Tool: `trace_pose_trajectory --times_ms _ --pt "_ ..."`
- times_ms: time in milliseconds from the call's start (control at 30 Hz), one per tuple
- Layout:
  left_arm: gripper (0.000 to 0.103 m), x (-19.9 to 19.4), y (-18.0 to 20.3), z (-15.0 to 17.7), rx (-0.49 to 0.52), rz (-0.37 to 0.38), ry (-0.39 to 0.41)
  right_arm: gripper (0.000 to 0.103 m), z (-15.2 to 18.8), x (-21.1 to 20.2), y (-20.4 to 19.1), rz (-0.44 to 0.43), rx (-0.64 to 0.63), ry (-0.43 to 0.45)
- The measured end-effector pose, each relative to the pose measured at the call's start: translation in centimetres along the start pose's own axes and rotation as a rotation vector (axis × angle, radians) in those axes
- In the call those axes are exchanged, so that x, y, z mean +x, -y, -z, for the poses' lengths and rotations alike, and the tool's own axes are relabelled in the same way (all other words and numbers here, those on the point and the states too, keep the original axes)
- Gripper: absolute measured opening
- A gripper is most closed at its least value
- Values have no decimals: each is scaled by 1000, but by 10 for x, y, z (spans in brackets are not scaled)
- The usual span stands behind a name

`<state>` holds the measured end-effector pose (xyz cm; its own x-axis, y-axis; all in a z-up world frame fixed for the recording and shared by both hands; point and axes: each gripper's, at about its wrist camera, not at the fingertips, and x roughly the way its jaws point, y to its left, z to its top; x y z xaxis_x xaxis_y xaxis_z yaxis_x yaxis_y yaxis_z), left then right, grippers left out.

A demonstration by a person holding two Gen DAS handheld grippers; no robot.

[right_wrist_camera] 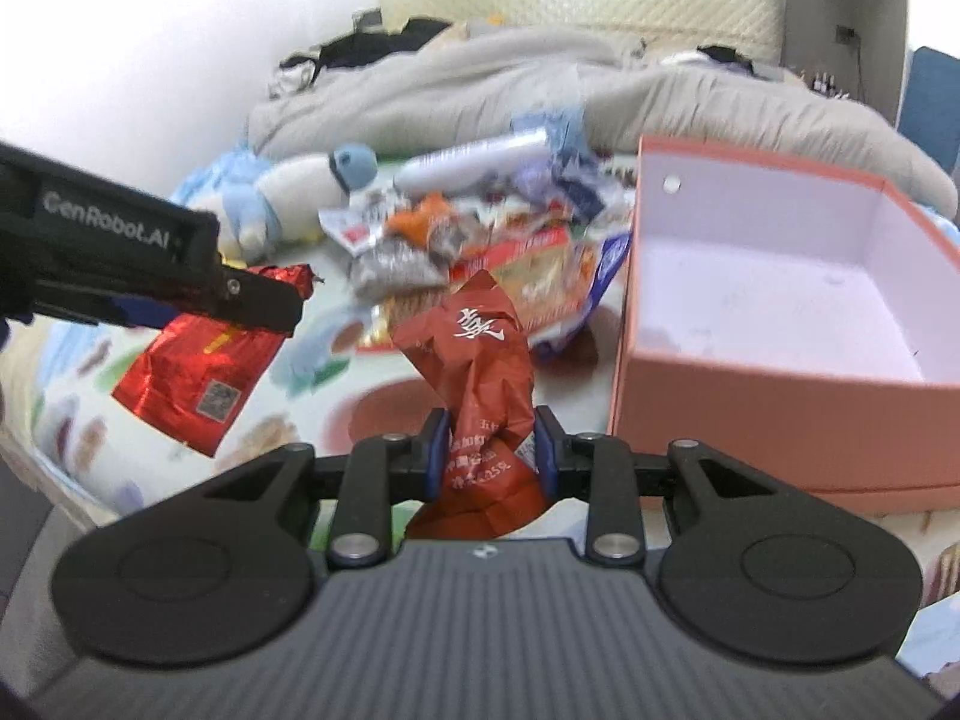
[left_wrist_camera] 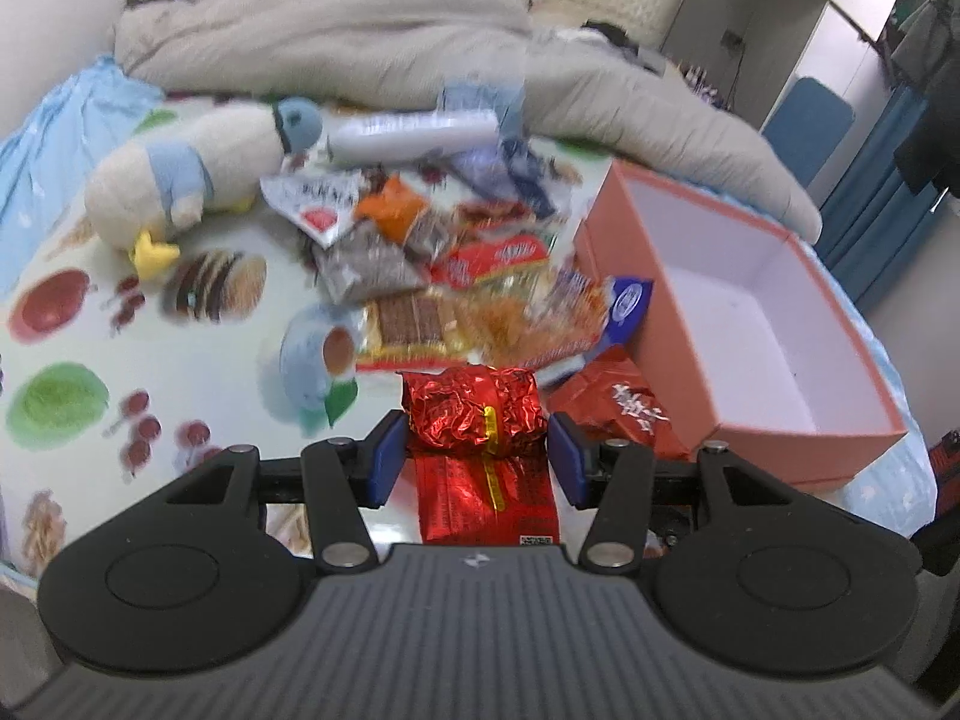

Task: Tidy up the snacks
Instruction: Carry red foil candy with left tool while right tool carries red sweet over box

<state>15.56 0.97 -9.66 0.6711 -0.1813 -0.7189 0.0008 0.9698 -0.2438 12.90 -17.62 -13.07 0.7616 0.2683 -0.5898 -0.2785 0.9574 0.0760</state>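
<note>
Over the bed [left_wrist_camera: 72,324], the left gripper [left_wrist_camera: 477,450] has its jaws clamped on a shiny red foil packet [left_wrist_camera: 480,420] while the right gripper [right_wrist_camera: 492,450] pinches a crumpled orange-red packet [right_wrist_camera: 480,348], both lifted near the snack pile [left_wrist_camera: 444,264], just beside the open pink box [left_wrist_camera: 780,324].

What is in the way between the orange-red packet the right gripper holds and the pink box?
Nothing visible. The right gripper holds the orange-red snack packet just left of the open pink box, with only bare bedsheet between them. The box looks empty.
</note>
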Motion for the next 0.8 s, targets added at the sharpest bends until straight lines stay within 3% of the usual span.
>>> trace_pose_trajectory --times_ms 400,800 --pt "57 -35 34 -20 48 77 84 33 -30 -49 22 35 27 125" --pt "57 -6 89 -23 93 208 64 33 -23 -69 75 168 85 142"
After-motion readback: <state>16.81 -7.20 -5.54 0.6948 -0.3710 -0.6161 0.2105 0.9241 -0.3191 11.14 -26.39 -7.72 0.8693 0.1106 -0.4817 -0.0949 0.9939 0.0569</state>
